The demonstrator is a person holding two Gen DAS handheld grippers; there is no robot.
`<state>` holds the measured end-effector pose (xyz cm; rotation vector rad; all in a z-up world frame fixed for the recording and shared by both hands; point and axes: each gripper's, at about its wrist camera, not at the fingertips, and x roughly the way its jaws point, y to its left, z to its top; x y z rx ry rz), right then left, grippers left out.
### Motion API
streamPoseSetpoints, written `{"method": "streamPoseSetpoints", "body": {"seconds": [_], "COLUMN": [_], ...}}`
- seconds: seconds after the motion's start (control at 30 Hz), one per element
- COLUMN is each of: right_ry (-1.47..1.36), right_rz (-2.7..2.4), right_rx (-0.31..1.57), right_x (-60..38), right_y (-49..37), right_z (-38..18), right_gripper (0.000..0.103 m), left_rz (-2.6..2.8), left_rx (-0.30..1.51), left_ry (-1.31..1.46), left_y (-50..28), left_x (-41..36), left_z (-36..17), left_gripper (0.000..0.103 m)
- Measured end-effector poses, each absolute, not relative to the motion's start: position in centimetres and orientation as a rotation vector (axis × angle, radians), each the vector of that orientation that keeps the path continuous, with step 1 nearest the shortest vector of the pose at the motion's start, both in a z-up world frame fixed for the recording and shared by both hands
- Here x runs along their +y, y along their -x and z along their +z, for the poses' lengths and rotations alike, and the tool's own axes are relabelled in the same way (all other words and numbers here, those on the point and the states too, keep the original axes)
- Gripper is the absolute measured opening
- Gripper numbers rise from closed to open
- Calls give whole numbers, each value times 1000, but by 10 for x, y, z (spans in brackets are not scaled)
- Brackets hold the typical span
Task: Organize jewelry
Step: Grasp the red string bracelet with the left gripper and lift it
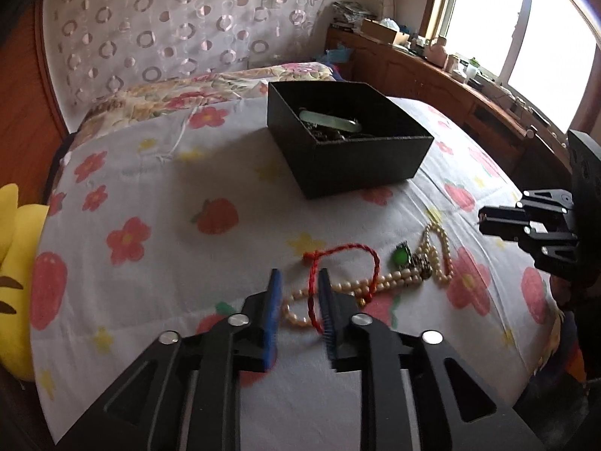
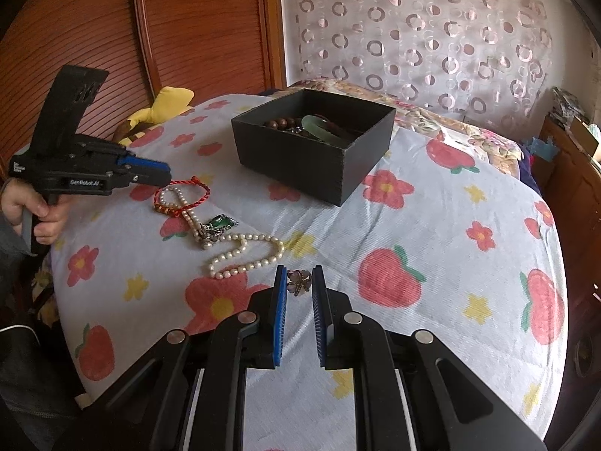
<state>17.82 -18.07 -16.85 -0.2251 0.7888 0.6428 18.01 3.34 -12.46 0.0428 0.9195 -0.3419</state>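
A black open box stands on the flowered bedspread and holds a pale green bangle and dark beads; it also shows in the right wrist view. On the cloth lie a red cord bracelet, a pearl necklace and a green pendant. My left gripper is open, low over the red cord and pearls. My right gripper has its pads either side of a pinkish flower ring, touching it. The red cord, pearls and pendant lie to its left.
A yellow plush toy lies at the bed's left edge. A wooden headboard and a ring-patterned curtain stand behind the bed. A cluttered wooden cabinet runs under the window at the right.
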Motion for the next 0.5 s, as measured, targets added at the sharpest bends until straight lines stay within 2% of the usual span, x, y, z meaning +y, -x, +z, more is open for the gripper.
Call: {"method": "streamPoseSetpoints", "body": {"seconds": [0.17,0.27,0.3,0.5], "right_ry": [228,225,223,214], "right_rz": [642,636,634,629], "right_rx": [793,794,795,798], "right_x": [-180,-182,-183,-184], "right_y": [-178,-178,-178,-178], "right_z": [-169,-169,-169,-172], "right_gripper": [15,15,15,15], "left_rz": [-381,-390,-396,-428], "left_rx": [959,975,985,921], "left_ry": [-66,-99,-107,-76], "left_y": [-199,-205,-207,-201], "left_x": [23,20,19,22], "left_z": [-134,-138,-138,-120], "left_gripper": [26,19,7,6]}}
